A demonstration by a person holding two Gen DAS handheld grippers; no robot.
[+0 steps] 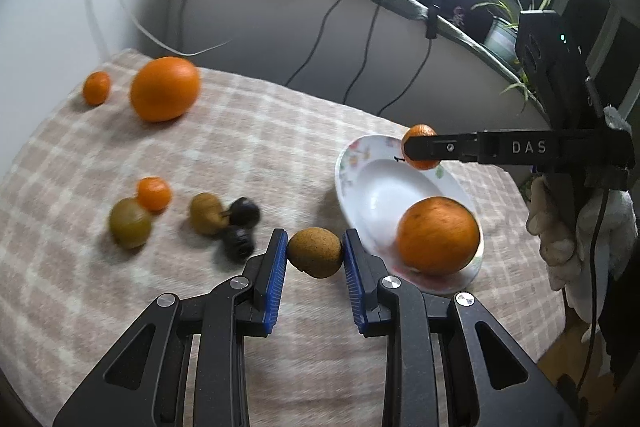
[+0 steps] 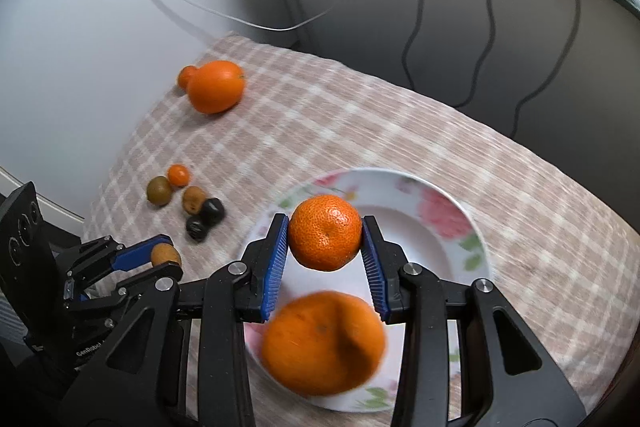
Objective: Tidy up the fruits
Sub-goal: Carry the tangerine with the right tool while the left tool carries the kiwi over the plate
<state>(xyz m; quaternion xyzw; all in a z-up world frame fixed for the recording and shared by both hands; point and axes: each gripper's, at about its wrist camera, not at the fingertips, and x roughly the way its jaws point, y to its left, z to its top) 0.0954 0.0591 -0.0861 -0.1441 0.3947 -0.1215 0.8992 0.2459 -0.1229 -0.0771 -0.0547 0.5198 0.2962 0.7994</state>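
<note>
My left gripper (image 1: 315,254) is shut on a brown kiwi (image 1: 315,251), held above the checked cloth just left of the flowered white plate (image 1: 372,183). It also shows in the right wrist view (image 2: 162,259). My right gripper (image 2: 325,233) is shut on a small mandarin (image 2: 325,231) and holds it above the plate (image 2: 436,223). In the left wrist view the mandarin (image 1: 418,131) hangs over the plate's far rim. A large orange (image 1: 438,235) lies in the plate, under my right gripper (image 2: 322,343).
On the cloth lie a large orange (image 1: 165,89), a small mandarin (image 1: 96,87), another mandarin (image 1: 153,193), two kiwis (image 1: 130,223) (image 1: 205,213) and two dark fruits (image 1: 240,227). Cables (image 1: 320,39) hang behind the table. The table edge runs at right.
</note>
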